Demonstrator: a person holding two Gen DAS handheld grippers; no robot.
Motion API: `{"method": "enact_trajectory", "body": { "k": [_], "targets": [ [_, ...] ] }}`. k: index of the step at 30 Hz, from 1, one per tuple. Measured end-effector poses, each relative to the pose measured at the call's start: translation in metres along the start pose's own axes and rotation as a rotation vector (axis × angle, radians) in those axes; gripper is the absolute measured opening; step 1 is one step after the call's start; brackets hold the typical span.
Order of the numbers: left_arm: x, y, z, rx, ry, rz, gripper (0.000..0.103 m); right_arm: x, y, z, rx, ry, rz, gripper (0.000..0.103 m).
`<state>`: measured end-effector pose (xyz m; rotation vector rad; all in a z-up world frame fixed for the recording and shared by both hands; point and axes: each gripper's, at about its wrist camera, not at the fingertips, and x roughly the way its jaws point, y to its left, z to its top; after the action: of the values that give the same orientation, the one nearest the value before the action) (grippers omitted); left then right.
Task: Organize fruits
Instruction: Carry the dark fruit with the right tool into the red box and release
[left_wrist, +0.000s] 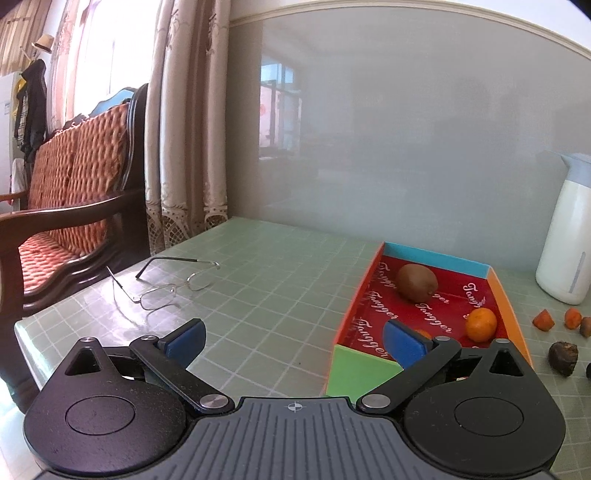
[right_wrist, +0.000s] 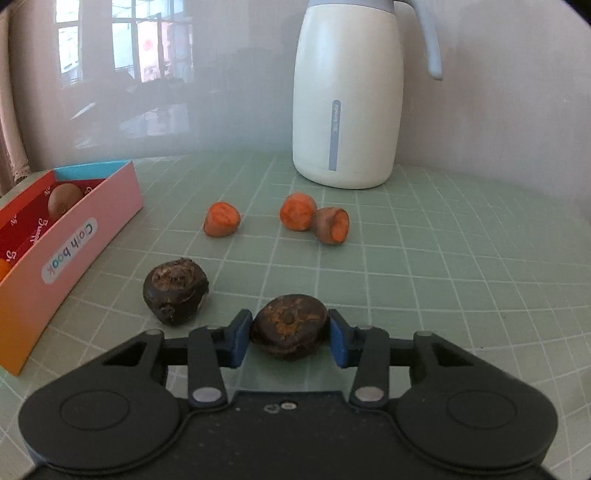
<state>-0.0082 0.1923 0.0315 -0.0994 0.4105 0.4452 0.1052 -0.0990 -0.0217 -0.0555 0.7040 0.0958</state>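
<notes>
Nearest the lens of the right wrist view, a dark brown water chestnut (right_wrist: 289, 326) is clamped between the blue fingers (right_wrist: 238, 339) of the right gripper (right_wrist: 289, 338), both pads pressed against its sides; whether it has been lifted clear of the desk (right_wrist: 443, 280) cannot be told.

Taken from left to right, a pair of glasses (left_wrist: 170, 286) is seen lying on the green-checked desk, and the left gripper (left_wrist: 293, 341) is held wide open with nothing between its fingers, poised at the near end of the box (left_wrist: 511, 306).

Inside the box a kiwi (left_wrist: 417, 282) and a tangerine (left_wrist: 480, 324) have already been placed, and a further orange thing is half hidden behind the left gripper's right finger. That much of the sorting is judged done.

Right of the box, a second water chestnut (right_wrist: 175, 296) is left loose on the desk, just beside the gripped one. Beyond it three orange stubs (right_wrist: 221, 219) (right_wrist: 297, 211) (right_wrist: 331, 225), seemingly carrot ends, are scattered in front of a white jug (right_wrist: 347, 99), the two rightmost touching each other. Two chestnuts and perhaps these stubs are judged outstanding, so the task seems under halfway.
</notes>
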Motion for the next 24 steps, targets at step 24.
{"method": "enact_trajectory", "body": {
  "k": [24],
  "targets": [
    [0.003, 0.043, -0.006, -0.01, 0.01, 0.089, 0.101, -0.036, 0.072, 0.026, -0.028, -0.17, 0.167, 0.042]
  ]
}}
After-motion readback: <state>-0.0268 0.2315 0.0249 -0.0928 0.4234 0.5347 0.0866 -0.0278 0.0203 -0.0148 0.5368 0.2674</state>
